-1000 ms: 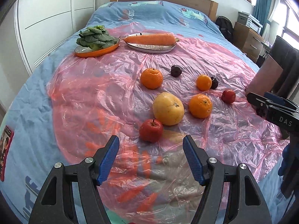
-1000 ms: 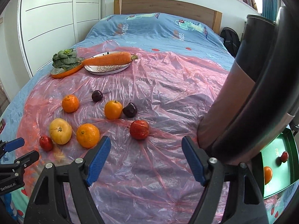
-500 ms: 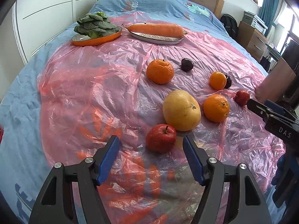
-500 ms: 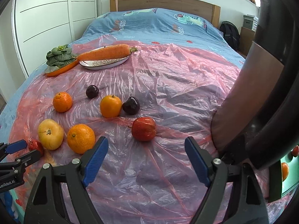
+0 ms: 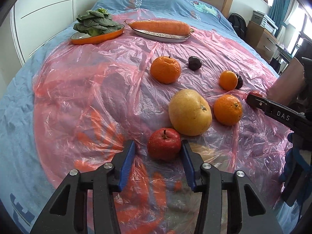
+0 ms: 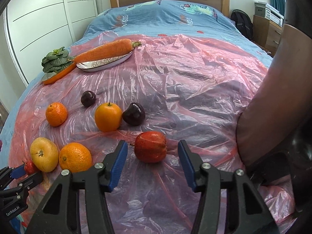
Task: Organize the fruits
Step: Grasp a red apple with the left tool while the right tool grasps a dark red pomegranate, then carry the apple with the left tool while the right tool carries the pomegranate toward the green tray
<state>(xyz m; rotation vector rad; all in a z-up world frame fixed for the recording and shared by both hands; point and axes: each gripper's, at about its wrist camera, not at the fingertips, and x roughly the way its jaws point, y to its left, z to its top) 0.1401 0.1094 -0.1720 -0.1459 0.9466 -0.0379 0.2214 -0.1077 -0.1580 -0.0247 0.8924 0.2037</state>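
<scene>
Fruit lies on a pink plastic sheet point(image 5: 93, 89) over a bed. My left gripper point(image 5: 158, 148) is open, its blue pads on either side of a red apple point(image 5: 164, 144); I cannot tell if they touch it. Behind it lie a yellow grapefruit point(image 5: 190, 112), three oranges point(image 5: 165, 69) point(image 5: 227, 109) point(image 5: 228, 80) and two dark plums point(image 5: 194, 63). My right gripper point(image 6: 152, 149) is open around a second red apple point(image 6: 151, 146), with gaps on both sides. An orange point(image 6: 107, 116) and a plum point(image 6: 134, 113) lie just behind it.
At the far end a carrot point(image 5: 159, 27) rests on an oval plate point(image 5: 161, 37) and leafy greens point(image 5: 95, 24) on an orange dish point(image 5: 97, 39). A brown chair back point(image 6: 273, 97) stands close on the right. A white wardrobe point(image 6: 39, 19) lines the left.
Both grippers have moved forward and down toward the fruit. Each now has a red apple between its open fingers.
</scene>
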